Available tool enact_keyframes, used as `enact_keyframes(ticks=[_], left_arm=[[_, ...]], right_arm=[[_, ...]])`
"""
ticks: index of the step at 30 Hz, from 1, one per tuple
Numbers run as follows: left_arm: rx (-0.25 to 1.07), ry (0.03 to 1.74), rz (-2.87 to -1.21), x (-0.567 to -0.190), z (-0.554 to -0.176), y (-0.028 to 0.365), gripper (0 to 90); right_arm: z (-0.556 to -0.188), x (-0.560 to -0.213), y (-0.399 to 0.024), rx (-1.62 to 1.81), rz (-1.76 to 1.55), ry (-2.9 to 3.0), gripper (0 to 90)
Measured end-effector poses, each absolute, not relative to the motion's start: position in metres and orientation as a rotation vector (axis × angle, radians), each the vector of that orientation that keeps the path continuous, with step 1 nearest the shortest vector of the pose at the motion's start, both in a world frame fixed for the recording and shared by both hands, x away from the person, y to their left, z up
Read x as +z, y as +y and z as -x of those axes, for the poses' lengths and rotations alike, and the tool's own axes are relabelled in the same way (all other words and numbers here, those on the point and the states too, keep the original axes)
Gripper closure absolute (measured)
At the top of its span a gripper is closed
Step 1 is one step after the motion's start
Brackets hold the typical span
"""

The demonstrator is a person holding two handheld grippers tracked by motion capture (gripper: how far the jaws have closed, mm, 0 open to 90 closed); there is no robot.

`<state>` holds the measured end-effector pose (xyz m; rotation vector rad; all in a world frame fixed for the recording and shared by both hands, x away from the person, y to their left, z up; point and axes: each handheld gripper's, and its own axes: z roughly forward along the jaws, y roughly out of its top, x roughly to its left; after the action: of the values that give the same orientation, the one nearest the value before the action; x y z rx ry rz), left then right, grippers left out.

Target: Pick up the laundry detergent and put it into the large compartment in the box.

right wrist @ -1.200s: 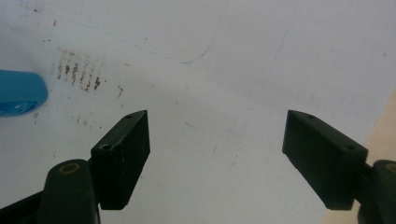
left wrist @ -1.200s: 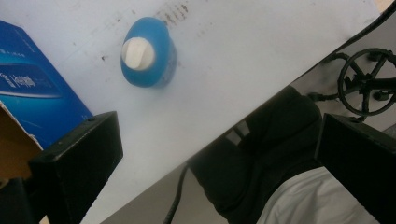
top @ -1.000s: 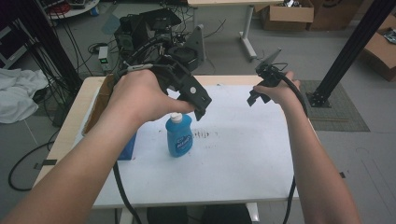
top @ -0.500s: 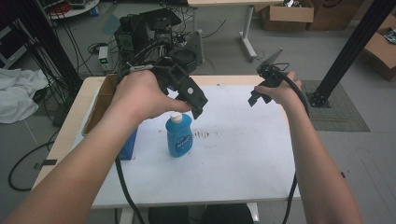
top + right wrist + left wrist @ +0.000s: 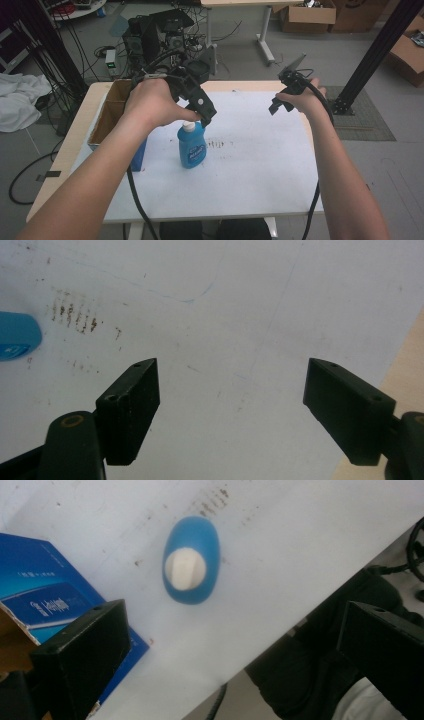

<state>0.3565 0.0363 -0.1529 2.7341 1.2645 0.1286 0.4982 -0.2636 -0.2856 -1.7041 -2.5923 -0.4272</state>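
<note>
We hold the left gripper (image 5: 206,116) directly over the blue bottle (image 5: 191,145), which stands upright on the white table (image 5: 250,165), toward its left half. In the left gripper view we look straight down on the bottle (image 5: 191,560): its white cap (image 5: 185,568) sits between and beyond our two jaws, which are spread wide and touch nothing. From the high view the gripper's tip appears just above the cap (image 5: 188,126); we cannot tell whether there is contact.

Just left of the bottle lies a blue box (image 5: 138,156), and the same box (image 5: 50,605) shows beside the left jaw in the left gripper view. An open cardboard box (image 5: 107,117) sits at the table's left edge, touching or nearly touching the blue one.

We hold the right gripper (image 5: 276,106) raised over the far right part of the table, well apart from the bottle. In the right gripper view its jaws stand wide apart over bare, scuffed tabletop (image 5: 225,340), with brown specks (image 5: 75,315) near a corner of the bottle (image 5: 17,335) at the left edge.
</note>
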Motion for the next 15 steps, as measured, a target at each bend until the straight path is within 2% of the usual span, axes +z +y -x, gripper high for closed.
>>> enact_keyframes(ticks=[15], left_arm=[[0.124, 1.208, -2.791, -0.191, -0.38, 0.041, 1.1]], right_arm=[[-0.498, -0.288, -0.265, -0.422, 1.703, -2.602, 22.9]])
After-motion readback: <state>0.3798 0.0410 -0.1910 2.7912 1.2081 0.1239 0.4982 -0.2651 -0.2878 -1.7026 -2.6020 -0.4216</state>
